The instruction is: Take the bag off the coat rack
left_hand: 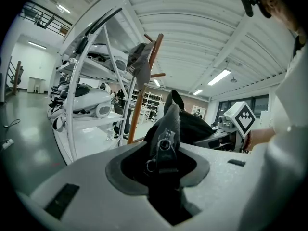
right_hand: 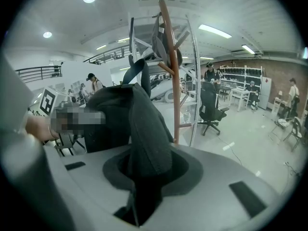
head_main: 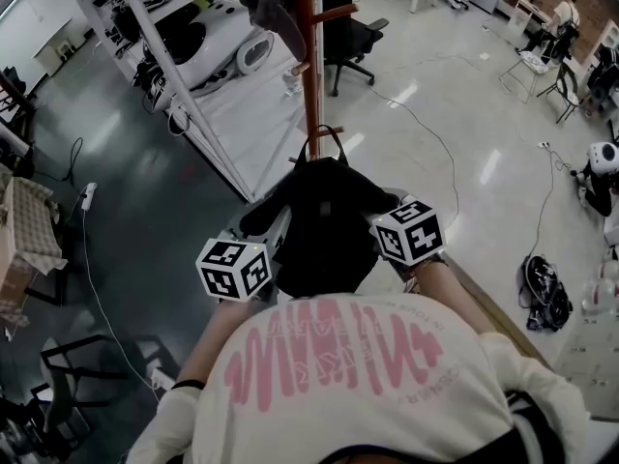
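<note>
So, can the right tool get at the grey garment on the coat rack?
Probably not: the right tool is shut on the black bag, and the grey garment hangs higher up the coat rack.

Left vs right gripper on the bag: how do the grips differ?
The left gripper pinches the black bag at a zipper pull with a metal ring; the right gripper pinches a plain fold of fabric, no hardware showing. In the head view the left gripper sits lower in the picture than the right gripper. Shared: both shut on the bag, one per side.
</note>
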### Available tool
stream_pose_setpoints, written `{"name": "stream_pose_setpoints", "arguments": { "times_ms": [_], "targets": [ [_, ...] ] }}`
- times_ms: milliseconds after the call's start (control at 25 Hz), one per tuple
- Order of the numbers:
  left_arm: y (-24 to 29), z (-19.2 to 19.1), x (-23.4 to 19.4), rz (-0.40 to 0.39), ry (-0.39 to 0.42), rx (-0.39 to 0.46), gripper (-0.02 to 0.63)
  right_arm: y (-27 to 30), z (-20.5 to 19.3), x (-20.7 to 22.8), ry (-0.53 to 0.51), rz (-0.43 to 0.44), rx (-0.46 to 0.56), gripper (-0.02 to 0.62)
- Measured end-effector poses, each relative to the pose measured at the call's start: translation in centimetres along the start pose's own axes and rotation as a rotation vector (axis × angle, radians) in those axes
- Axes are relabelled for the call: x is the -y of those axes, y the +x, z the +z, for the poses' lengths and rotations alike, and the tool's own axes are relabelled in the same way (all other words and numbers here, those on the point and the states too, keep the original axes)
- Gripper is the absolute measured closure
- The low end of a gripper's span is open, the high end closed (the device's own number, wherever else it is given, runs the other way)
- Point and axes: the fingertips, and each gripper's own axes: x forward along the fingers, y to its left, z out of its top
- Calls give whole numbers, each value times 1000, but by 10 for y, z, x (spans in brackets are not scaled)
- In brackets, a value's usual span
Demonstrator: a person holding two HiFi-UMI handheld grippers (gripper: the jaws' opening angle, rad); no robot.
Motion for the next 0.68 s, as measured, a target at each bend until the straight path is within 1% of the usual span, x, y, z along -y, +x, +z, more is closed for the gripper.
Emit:
{"name": "stream_pose_setpoints", "arguments": {
  "times_ms": [680],
  "targets": [
    [6,-11,-7,-18,-13,-43,485,9,-12,0,22,-2,-40,503]
  ]
}}
